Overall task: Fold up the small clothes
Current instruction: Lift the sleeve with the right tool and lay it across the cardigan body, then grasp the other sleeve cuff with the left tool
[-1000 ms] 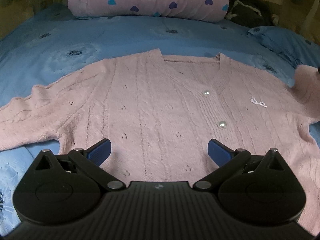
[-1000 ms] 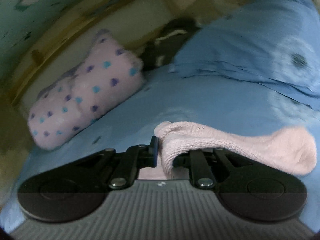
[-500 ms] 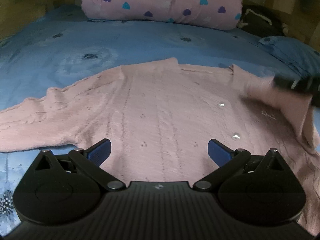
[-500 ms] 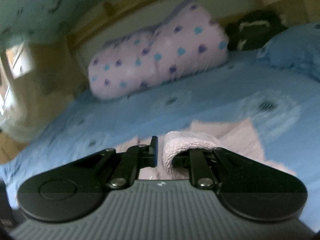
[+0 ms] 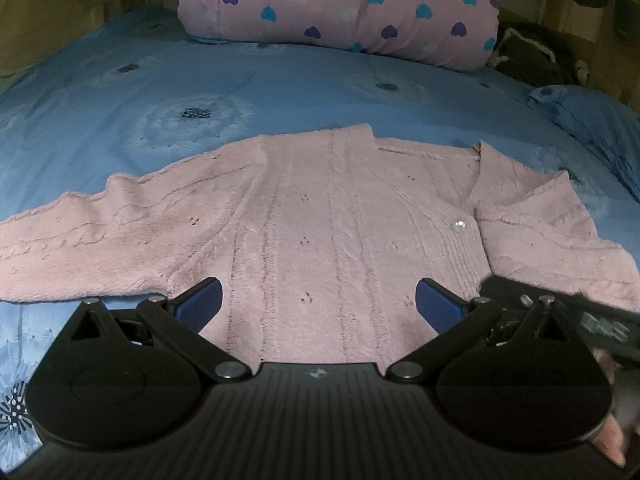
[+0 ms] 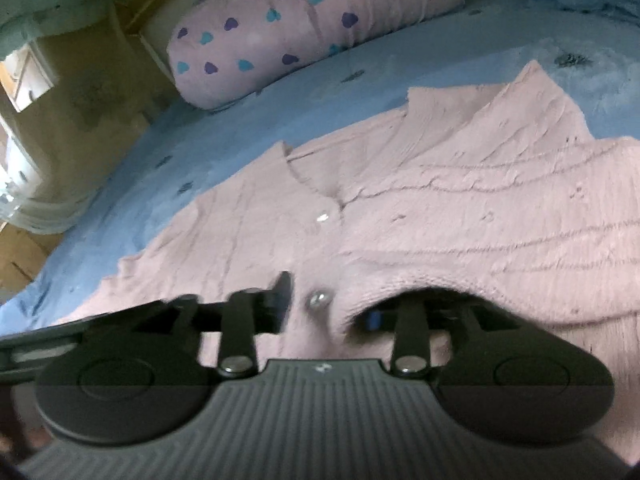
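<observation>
A pink knit cardigan (image 5: 320,224) with pearl buttons lies flat on the blue bedspread (image 5: 280,92). Its left sleeve (image 5: 80,236) is spread out to the side. Its right sleeve (image 5: 552,240) is folded inward across the chest. My left gripper (image 5: 318,304) is open and empty, hovering over the cardigan's lower body. My right gripper (image 6: 328,312) is open over the button placket; the sleeve cuff (image 6: 400,284) drapes over its right finger. The right gripper also shows in the left wrist view (image 5: 560,312), at the lower right.
A rolled pink quilt with heart print (image 5: 340,8) lies at the head of the bed. A dark bundle (image 5: 532,56) and a blue pillow (image 5: 592,120) sit at the far right. A wooden wall (image 6: 80,92) borders the left side.
My right gripper carried the right sleeve inward across the cardigan, lowered it onto the chest and opened its jaws. The left gripper stayed open and drew back slightly.
</observation>
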Available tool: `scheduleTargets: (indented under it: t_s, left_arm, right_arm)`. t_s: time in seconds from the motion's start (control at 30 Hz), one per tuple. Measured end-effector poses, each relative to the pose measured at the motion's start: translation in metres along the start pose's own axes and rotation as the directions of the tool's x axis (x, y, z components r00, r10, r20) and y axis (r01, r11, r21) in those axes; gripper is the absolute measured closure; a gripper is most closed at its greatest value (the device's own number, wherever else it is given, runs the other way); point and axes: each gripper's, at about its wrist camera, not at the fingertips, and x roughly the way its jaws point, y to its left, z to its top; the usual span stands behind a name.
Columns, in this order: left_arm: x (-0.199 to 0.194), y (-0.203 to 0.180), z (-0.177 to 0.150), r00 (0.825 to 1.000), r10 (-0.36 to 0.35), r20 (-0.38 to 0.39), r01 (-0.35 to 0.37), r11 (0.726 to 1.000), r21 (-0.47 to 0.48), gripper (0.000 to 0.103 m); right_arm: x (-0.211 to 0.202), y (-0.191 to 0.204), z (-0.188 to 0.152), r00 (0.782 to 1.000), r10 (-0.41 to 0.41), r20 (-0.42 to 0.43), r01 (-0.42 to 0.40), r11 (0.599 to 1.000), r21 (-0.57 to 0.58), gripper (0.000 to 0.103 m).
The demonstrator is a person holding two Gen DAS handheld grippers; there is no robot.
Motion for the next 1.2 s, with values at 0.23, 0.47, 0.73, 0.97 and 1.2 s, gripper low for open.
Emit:
scheduleTargets:
  t_s: [0.23, 0.47, 0.73, 0.97, 1.2]
  left_arm:
    - [-0.003, -0.012, -0.008, 1.000, -0.002, 0.012, 0.001, 0.998, 0.064, 0.000]
    - [-0.026, -0.037, -0.009, 1.000, -0.009, 0.025, 0.007, 0.998, 0.068, 0.000]
    - [-0.042, -0.110, 0.000, 0.998, -0.060, 0.030, 0.056, 0.991, 0.123, 0.000]
    - [-0.037, -0.191, -0.007, 0.993, -0.121, 0.002, 0.118, 0.970, 0.213, 0.000]
    - [-0.021, -0.263, -0.022, 0.988, -0.154, 0.004, 0.145, 0.940, 0.309, 0.000]
  right_arm:
    - [-0.047, 0.009, -0.008, 0.998, 0.024, -0.056, -0.027, 0.998, -0.059, 0.036]
    - [-0.096, -0.018, 0.007, 0.999, -0.031, 0.019, 0.032, 0.999, -0.041, 0.036]
    - [-0.115, -0.086, 0.027, 0.972, -0.181, 0.153, 0.166, 0.981, 0.104, 0.035]
    - [-0.129, -0.120, 0.029, 0.925, -0.338, 0.171, 0.313, 0.936, 0.159, 0.035]
    - [-0.157, -0.154, 0.029, 0.927, -0.331, 0.173, 0.276, 0.919, 0.281, 0.035]
